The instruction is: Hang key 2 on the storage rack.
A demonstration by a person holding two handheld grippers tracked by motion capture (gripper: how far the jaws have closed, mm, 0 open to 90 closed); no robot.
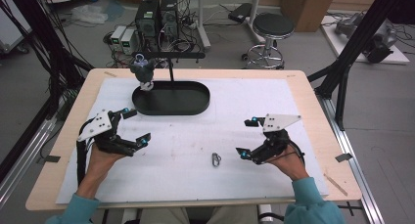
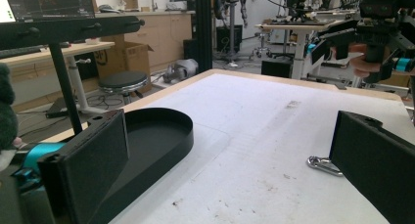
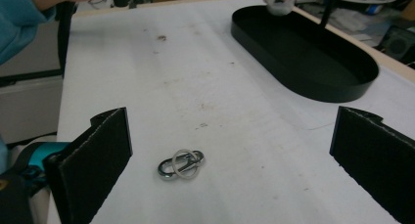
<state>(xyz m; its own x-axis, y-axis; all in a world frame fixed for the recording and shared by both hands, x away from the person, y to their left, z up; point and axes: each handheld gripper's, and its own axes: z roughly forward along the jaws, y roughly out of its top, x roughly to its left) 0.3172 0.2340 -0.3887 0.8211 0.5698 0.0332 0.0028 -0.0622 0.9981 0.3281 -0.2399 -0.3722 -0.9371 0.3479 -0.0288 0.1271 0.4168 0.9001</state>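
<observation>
A small metal carabiner with a ring [image 1: 216,159] lies on the white mat near the table's front. My right gripper [image 1: 246,138] stands open just right of it, nothing between its fingers. In the right gripper view the carabiner [image 3: 181,164] lies on the mat between the wide-apart jaws, nearer the left one, touching neither. My left gripper [image 1: 136,127] is open at the left, close to the black oval tray [image 1: 176,99]. Its own view has the tray [image 2: 166,141] beside the left jaw and the carabiner [image 2: 323,164] half hidden by the right jaw.
A black stand rises from the tray's far side, and a dark plush toy [image 1: 143,70] hangs from its bar over the tray's left end. The white mat [image 1: 244,97] covers most of the wooden table. A stool [image 1: 272,26] and computers sit on the floor beyond.
</observation>
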